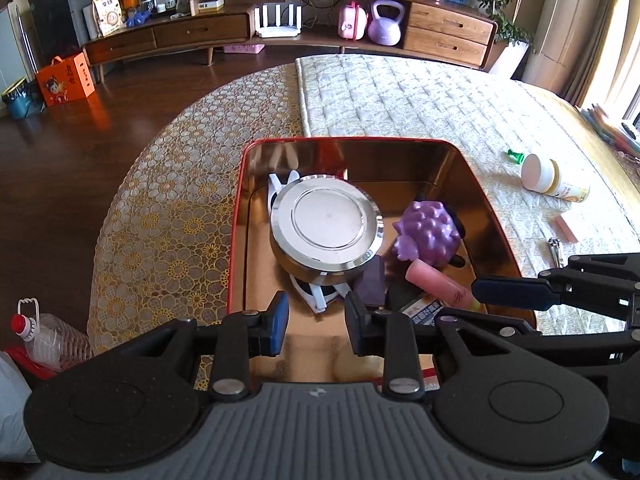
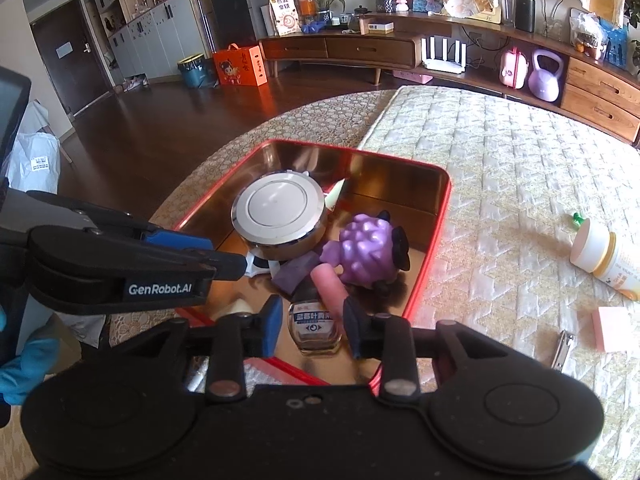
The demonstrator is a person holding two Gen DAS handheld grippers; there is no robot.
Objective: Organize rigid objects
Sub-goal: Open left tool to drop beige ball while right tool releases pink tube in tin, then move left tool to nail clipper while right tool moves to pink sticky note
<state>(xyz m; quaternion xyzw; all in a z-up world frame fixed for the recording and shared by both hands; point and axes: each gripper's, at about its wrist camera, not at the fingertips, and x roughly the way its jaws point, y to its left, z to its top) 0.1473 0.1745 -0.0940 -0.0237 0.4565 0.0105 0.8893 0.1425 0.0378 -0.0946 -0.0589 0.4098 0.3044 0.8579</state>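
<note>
Left claw (image 1: 316,326): your fingers stand apart with nothing between them, low centre of the left wrist view, hovering over the near end of the tin.
Right claw (image 2: 308,330): also apart and empty; the small bottle (image 2: 317,326) shows in the gap but neither pad appears to press it, so you have likely just let go or are lining up.
Red tin (image 1: 236,240): mid-frame on the worktop, gold inside; it serves as the collecting box, which is why the hard items are heaped in it.
Round metal tin (image 1: 326,226): flat, lid up, centre of the tin, resting on a white plastic piece (image 1: 316,300).
Purple bumpy toy (image 1: 426,232): right of the round tin, against the right wall.
Pink stick (image 1: 440,284): long axis runs from the toy down toward the lower right in the left view; in the right view it points up-frame, away from your right claw.
Small bottle, axis: lying down, cap end away from you, label facing up.
White jar (image 2: 600,254): on its side on the quilted mat, right edge of frame, base toward the tin; judged next to collect.
Pink block (image 2: 612,328) and nail clipper (image 2: 562,350): lower right, outside the tin.
Green piece (image 1: 516,157): just beside the jar.
</note>
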